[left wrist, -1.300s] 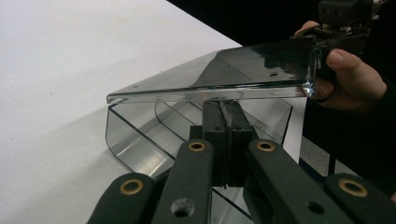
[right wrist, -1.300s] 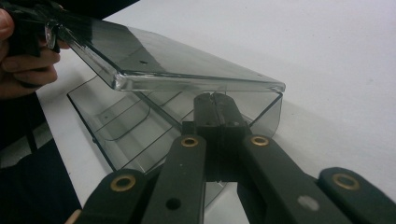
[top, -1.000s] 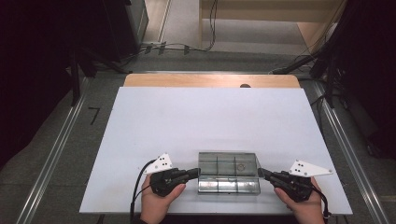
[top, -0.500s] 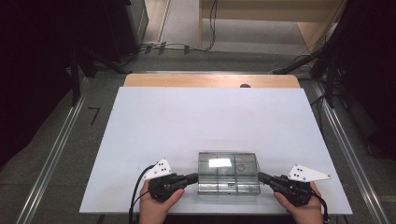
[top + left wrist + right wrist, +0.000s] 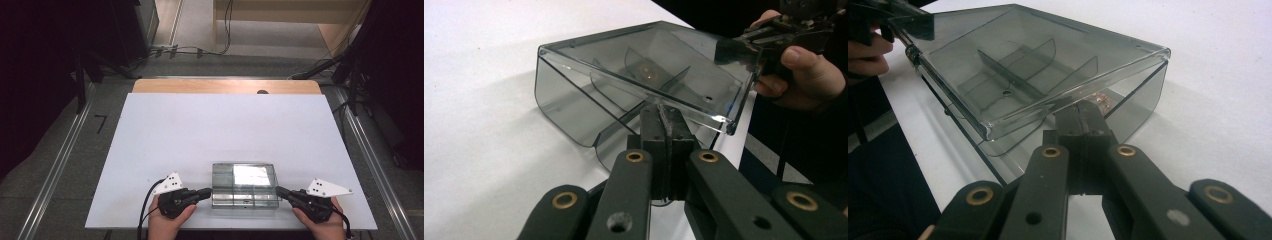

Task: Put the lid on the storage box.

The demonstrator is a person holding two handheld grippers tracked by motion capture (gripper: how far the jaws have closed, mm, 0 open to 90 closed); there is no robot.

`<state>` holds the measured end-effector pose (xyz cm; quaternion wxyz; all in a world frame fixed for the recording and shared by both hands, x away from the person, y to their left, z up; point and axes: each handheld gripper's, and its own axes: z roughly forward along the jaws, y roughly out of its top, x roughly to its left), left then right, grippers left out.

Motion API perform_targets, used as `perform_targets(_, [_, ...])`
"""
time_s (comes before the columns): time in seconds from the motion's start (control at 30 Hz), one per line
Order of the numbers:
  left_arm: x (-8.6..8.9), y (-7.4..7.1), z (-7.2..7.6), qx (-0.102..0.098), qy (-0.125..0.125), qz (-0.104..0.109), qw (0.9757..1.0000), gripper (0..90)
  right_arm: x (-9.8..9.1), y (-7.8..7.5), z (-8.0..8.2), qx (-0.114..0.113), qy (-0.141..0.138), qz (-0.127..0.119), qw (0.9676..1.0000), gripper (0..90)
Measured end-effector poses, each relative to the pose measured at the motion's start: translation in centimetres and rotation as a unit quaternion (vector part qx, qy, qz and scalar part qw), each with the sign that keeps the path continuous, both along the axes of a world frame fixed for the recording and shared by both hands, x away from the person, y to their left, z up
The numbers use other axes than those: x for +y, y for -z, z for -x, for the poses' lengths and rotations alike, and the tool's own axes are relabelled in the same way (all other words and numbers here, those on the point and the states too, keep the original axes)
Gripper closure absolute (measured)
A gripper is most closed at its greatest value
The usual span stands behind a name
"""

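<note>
Change: box tips up since a second ago — then flat between the grippers, now its near edge is raised and the lid catches a bright glare; both hands sit slightly nearer the table's front edge.
Box: clear smoky plastic organiser box (image 5: pixel 245 191), lid shut, thin dividers visible inside; sits near the front edge of the white table (image 5: pixel 225 130), centred between the hands.
Long axis: runs left–right across the table, end walls facing the two grippers.
Tilt: in the left gripper view the box (image 5: pixel 644 85) rests on its far lower edge, near side lifted off the surface; same in the right gripper view (image 5: pixel 1048 70).
Left gripper: left gripper (image 5: pixel 205 192) meets the box's left end; jaws pressed together on the lid's protruding lip (image 5: pixel 689 107).
Right gripper: right gripper (image 5: pixel 280 192) at the right end; jaws likewise closed, probably pinching the lip, though the contact is partly hidden under the lid.
Bearing: box lies straight ahead of each gripper, inward; neither hand is nearer.
Next move: likely turns on both ends rising evenly, so the lip does not slip.
</note>
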<state>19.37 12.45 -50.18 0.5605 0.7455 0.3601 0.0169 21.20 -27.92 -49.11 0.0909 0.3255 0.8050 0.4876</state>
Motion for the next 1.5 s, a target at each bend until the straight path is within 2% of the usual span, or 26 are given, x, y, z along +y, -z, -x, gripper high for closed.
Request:
perform_targets(0.23, [-0.1, 0.5, -0.1, 0.016, 0.004, -0.009, 0.9998, 89.1, -0.2, 0.0, 0.0, 0.002, 0.001, -0.002, 1.0000, 86.8])
perform_targets(0.33, [-0.3, 0.5, -0.1, 0.016, 0.006, -0.009, 0.9998, 89.1, -0.4, 0.1, 0.1, 0.003, 0.003, -0.002, 1.0000, 86.8])
perform_targets(0.43, [-0.3, 0.5, -0.1, 0.016, 0.005, -0.011, 0.9998, 89.1, -0.4, 0.2, 0.2, 0.002, 0.004, 0.017, 0.9999, 86.8])
perform_targets(0.73, [-0.4, 0.6, -0.1, 0.016, 0.002, -0.025, 0.9996, 89.1, -0.4, 0.7, 0.1, 0.016, 0.000, 0.019, 0.9997, 86.9])
perform_targets(0.87, [-0.3, 0.6, -0.1, 0.016, 0.004, -0.025, 0.9995, 89.1, -0.5, 0.9, 0.0, 0.019, 0.002, 0.028, 0.9994, 86.9])
perform_targets(0.9, [-0.4, 0.6, -0.2, 0.017, 0.007, -0.031, 0.9993, 89.1, -0.5, 0.9, 0.0, 0.021, 0.002, 0.028, 0.9994, 86.9])
perform_targets(1.2, [-0.4, 0.7, -0.2, 0.018, 0.005, -0.032, 0.9993, 89.1, -0.5, 1.0, -0.1, 0.018, 0.000, 0.030, 0.9994, 86.5])
perform_targets(1.37, [-0.2, 0.6, -0.2, 0.010, 0.000, -0.032, 0.9995, 86.4, -0.9, 0.8, -0.2, 0.015, 0.004, 0.024, 0.9996, 80.7])
perform_targets(1.43, [0.1, 0.5, -0.1, 0.004, -0.004, -0.028, 0.9996, 82.9, -1.1, 0.7, -0.3, 0.008, 0.011, 0.020, 0.9997, 74.4])
perform_targets(1.5, [0.3, 0.4, -0.1, -0.005, -0.007, -0.028, 0.9996, 78.8, -1.3, 0.5, -0.4, 0.002, 0.019, 0.016, 0.9997, 63.2])
